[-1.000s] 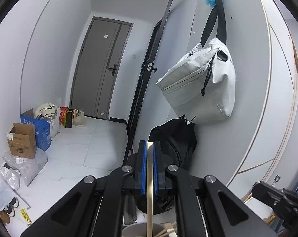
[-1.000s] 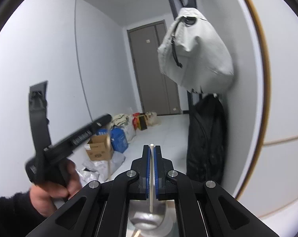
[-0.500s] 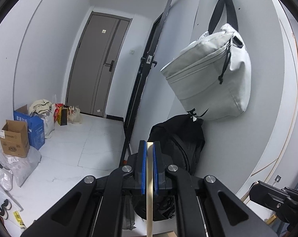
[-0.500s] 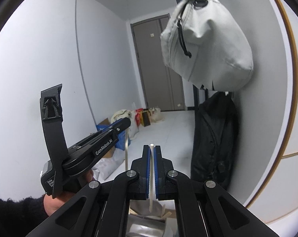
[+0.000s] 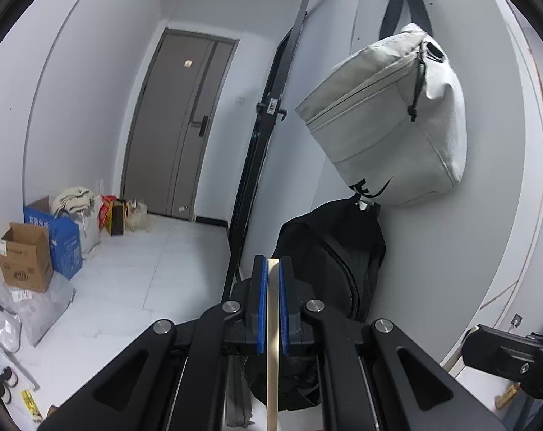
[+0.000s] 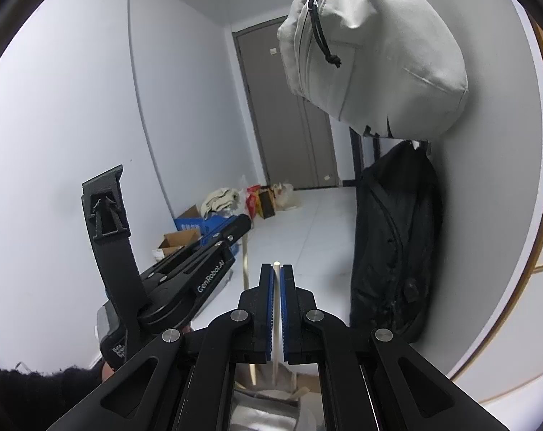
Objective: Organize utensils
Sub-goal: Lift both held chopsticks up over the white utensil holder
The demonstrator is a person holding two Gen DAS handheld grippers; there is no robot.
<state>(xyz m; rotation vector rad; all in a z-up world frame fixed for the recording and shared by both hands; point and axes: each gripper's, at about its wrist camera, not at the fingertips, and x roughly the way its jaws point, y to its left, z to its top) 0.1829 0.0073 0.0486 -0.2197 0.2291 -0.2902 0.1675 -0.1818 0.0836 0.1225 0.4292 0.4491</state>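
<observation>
A flat wooden stick stands straight up, pinched tight between the blue pads of the left claw. A thin white stick stands up the same way in the right claw, which is squeezed shut on it too. Both claws are lifted high and look at the room, not at the table. The left claw is just to the left of the right claw. Below the right claw there is something shiny with more sticks in it, but it is too hidden to tell what it is.

I think both sticks are being carried now. Next, each one needs to go down, slow and straight, into its right place, and only then should the claw let go.
</observation>
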